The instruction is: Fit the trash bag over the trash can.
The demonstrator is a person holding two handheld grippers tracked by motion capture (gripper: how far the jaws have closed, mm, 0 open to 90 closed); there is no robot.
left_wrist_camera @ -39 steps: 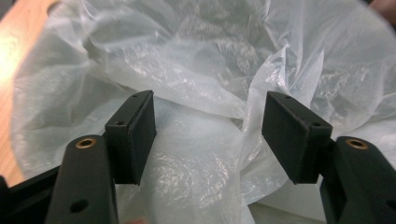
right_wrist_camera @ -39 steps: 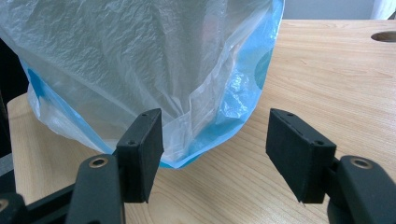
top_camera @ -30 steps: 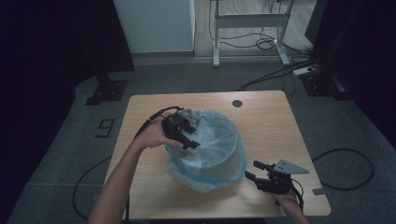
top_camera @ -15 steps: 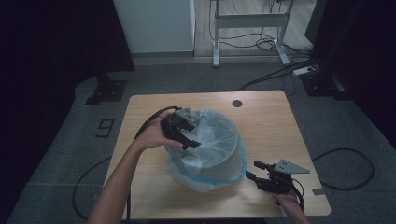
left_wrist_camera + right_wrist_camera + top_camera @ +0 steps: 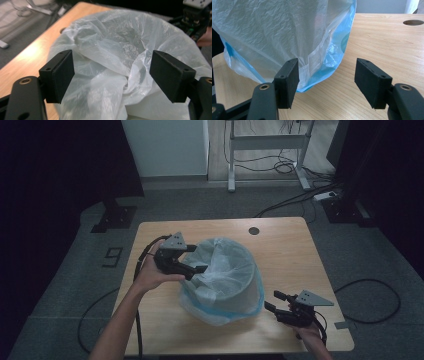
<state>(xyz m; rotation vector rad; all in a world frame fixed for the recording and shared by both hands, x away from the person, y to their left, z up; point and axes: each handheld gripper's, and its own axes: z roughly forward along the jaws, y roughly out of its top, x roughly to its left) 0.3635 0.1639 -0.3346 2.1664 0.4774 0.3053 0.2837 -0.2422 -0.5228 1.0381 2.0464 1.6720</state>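
Your left gripper (image 5: 195,265) is wide open right now. Its jaws have just been spreading apart, and in the left gripper view the crumpled white plastic of the bin liner (image 5: 120,57) sits in the gap between them, but the pads aren't pressing on it. From the high view that gripper hangs at about 9 o'clock of the bin, right at the rim, with its jaws pointing in toward 3 o'clock. Your left hand (image 5: 150,275) wraps the body, and the cable loops off toward 7 o'clock.

Your right gripper (image 5: 272,301) is open too, with nothing between the pads. In the right gripper view the jaws frame bare table, and the liner's hanging skirt (image 5: 317,62) sits just past the left jaw. I can't tell if it brushes the plastic. From above it's parked at around 4 o'clock of the bin, low near the table, jaws aimed toward 10 o'clock.

The bin (image 5: 225,280) itself stands upright near the middle of the wooden table (image 5: 295,250), white liner bunched inside and draped over the rim, with a blue bag edge (image 5: 250,307) pooling at the base on the 5 o'clock side. There's a round cable hole (image 5: 254,230) in the tabletop at about 1 o'clock from the bin, well apart.
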